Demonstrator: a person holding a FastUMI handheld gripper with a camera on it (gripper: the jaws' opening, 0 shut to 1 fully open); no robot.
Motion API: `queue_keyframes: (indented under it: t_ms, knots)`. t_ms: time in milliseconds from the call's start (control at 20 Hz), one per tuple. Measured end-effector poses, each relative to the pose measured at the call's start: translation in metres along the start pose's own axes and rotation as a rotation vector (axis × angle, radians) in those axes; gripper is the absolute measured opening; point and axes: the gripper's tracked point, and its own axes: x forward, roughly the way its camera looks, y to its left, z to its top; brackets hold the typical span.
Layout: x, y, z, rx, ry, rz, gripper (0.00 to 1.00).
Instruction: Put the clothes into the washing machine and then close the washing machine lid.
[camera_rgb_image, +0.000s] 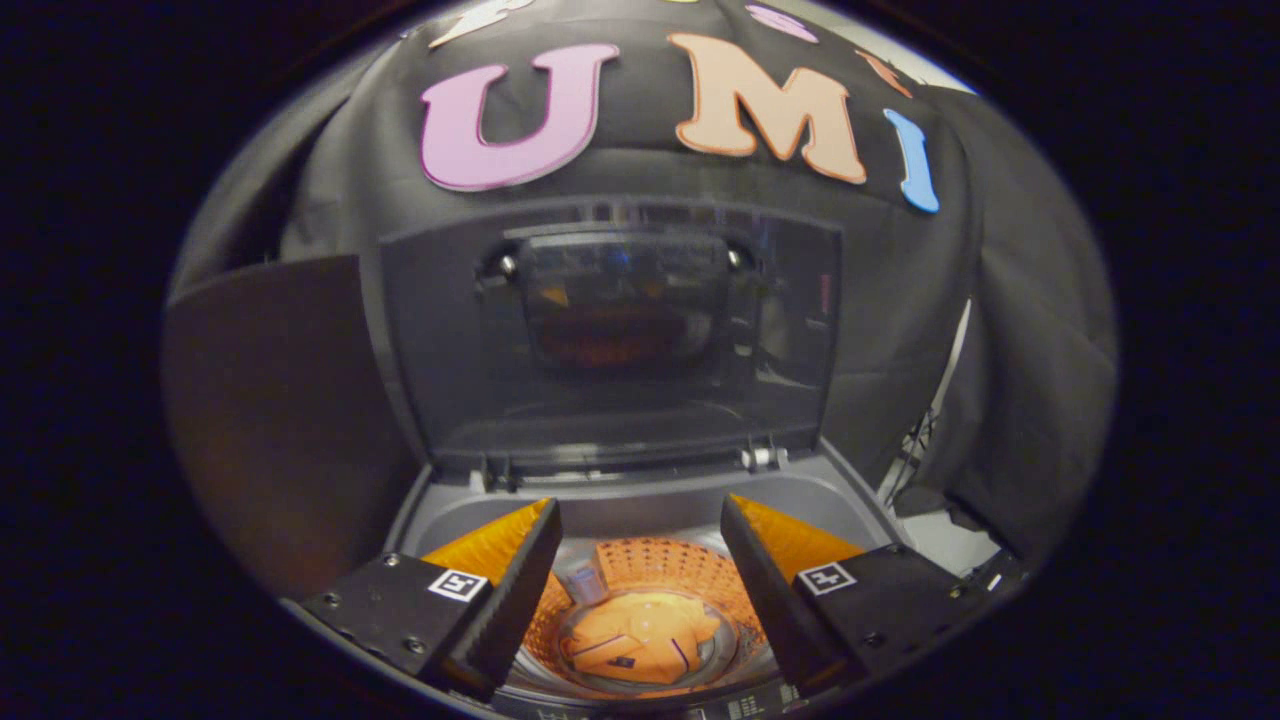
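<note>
I look down into a grey top-loading washing machine (640, 500). An orange garment (640, 645) lies at the bottom of its perforated drum (665, 565). The glass lid (610, 330) stands upright, swung back on its hinges beyond the drum. My gripper (640, 515) hangs above the drum opening, open, with nothing between its two black fingers (520, 580). The garment shows in the gap between them, well below.
A dark brown panel (270, 400) stands to the left of the machine. Black cloth (1010, 380) hangs behind and to the right, with a strip of pale floor (940, 540) beside the machine's right side.
</note>
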Motion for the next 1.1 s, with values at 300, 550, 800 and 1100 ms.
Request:
queue_keyframes:
  t_ms: [300, 550, 800, 1100]
  knots:
    - [-0.028, 0.010, 0.125, -0.071, -0.213, 0.021, 0.97]
    - [-0.027, 0.003, 0.211, -0.026, -0.332, -0.004, 0.97]
    - [0.006, 0.015, 0.256, 0.021, -0.389, 0.010, 0.96]
    - [0.044, 0.031, 0.263, -0.026, -0.378, -0.002, 0.97]
